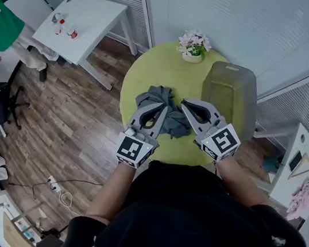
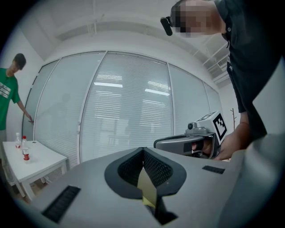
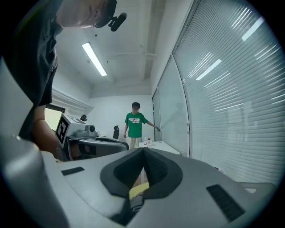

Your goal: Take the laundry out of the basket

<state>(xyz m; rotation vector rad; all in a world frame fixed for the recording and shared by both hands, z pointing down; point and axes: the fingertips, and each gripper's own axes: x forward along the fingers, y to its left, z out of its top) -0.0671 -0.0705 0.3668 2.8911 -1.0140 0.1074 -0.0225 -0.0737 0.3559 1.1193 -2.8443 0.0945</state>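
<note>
Two tools, both with jaws together and nothing between them: the left tool (image 1: pixel 161 109) shows only its ribbed pads meeting, and the right tool (image 1: pixel 186 104) shows the same. Neither gripper view shows any cloth.

The grey garment (image 1: pixel 159 97) lies crumpled on the round green surface (image 1: pixel 146 72). It sits just beside the basket (image 1: pixel 232 93), on the basket's left in the head view, so it is outside it. Both tools hang on that same side of the basket, over the garment's near edge. A flower pot (image 1: pixel 193 50) stands beyond the basket, apart from it.

Judgement: this piece is out, and the step in hand is probably checking the basket for more.
- Part the jaws before reaching in.
- Come over the rim, not against the wall.
- Pinch a raised fold and lift until the cloth clears the rim.
- Set the piece down away from the basket's mouth.
- The basket looks light, so the other tool may need to steady it.

Not settled:
- No view shows the basket's inside, and its olive wall hides any contents.
- The head view does not show whether the tool tips touch the garment.
- The person's torso cuts off the near edge of the surface.
</note>
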